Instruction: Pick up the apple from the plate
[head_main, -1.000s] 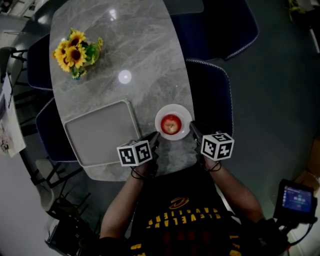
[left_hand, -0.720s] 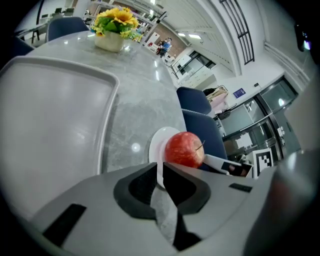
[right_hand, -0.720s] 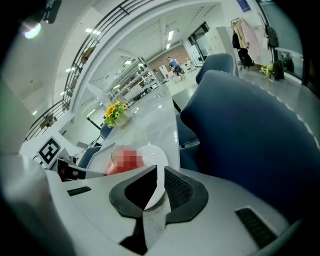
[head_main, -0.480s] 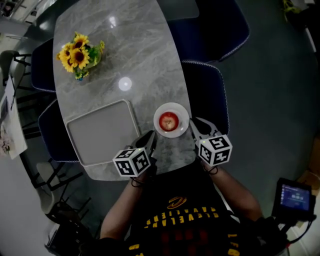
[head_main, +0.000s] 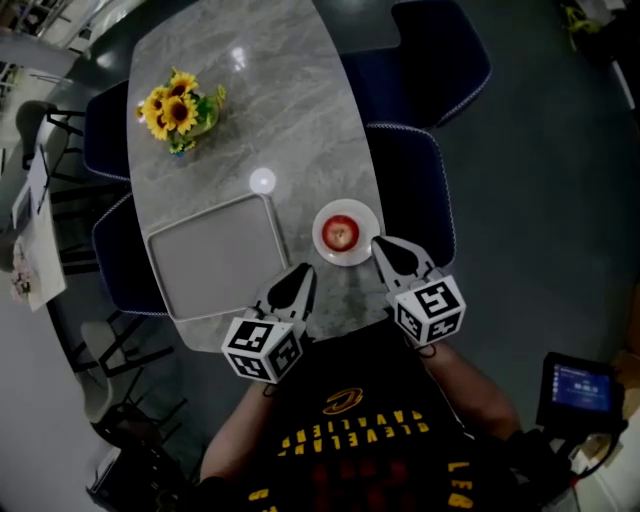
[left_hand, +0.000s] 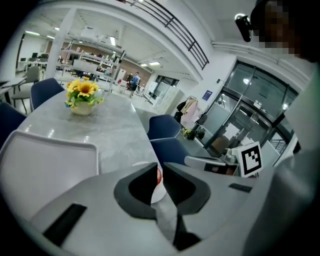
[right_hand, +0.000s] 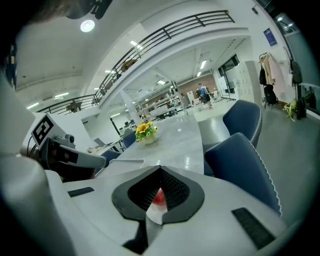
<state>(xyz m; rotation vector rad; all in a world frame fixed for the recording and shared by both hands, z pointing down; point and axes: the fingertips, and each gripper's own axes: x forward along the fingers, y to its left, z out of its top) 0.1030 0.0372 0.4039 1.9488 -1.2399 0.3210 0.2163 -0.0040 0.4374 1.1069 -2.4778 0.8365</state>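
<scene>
The small red apple lies in the middle of the round white plate. The plate stands near the right edge of the grey marbled counter, just right of a pale grey rectangular tray. A bunch of yellow sunflowers stands at the far left. The right hand-held gripper hangs at the plate's near right rim, its tip pointing toward the apple. Its own view shows the jaws clenched tip to tip with nothing between them, the apple a red sliver beyond. The left hand-held gripper is held off the plate's near left side, apart from it, its jaws drawn in to a thin slit and likewise holding nothing. This reads as the approach: the apple is untouched. Next, one gripper, probably the closer right one, must spread its jaws wider than the fruit and descend so a jaw passes either side. It then closes gently round the widest part and lifts straight up, since the smooth round skin may slip.
</scene>
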